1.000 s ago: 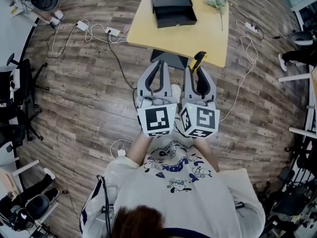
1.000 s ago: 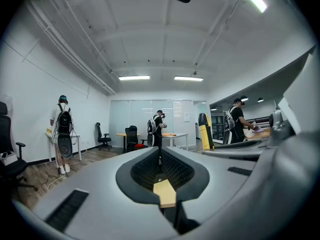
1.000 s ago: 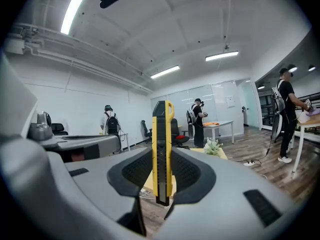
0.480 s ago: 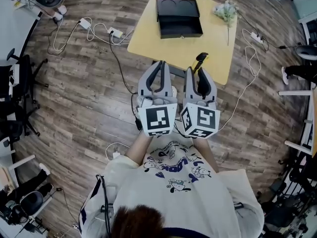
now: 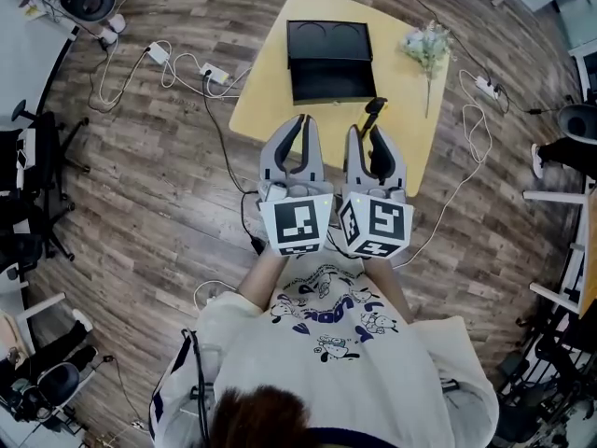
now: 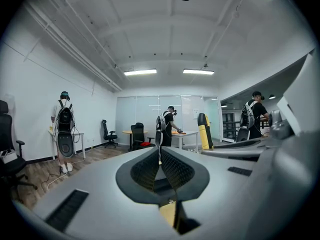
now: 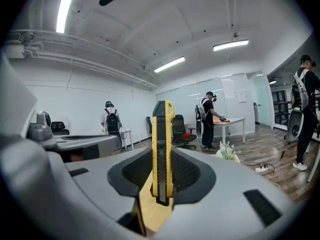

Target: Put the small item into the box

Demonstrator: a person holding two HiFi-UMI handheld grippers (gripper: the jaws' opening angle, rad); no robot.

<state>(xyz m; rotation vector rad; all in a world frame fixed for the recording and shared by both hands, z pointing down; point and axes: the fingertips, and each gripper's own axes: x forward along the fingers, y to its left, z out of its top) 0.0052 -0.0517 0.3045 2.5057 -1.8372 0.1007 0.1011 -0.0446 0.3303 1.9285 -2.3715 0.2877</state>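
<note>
1 utility knife (image 7: 162,151) in right gripper (image 5: 374,140)

Bright ceiling lights (image 6: 140,72) — fisheye, perhaps soft

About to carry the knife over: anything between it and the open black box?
Nothing visible. The right claw holds the utility knife at the near edge of the tabletop; only bare surface lies between it and the box. The flower sprig lies off to the right.
</note>
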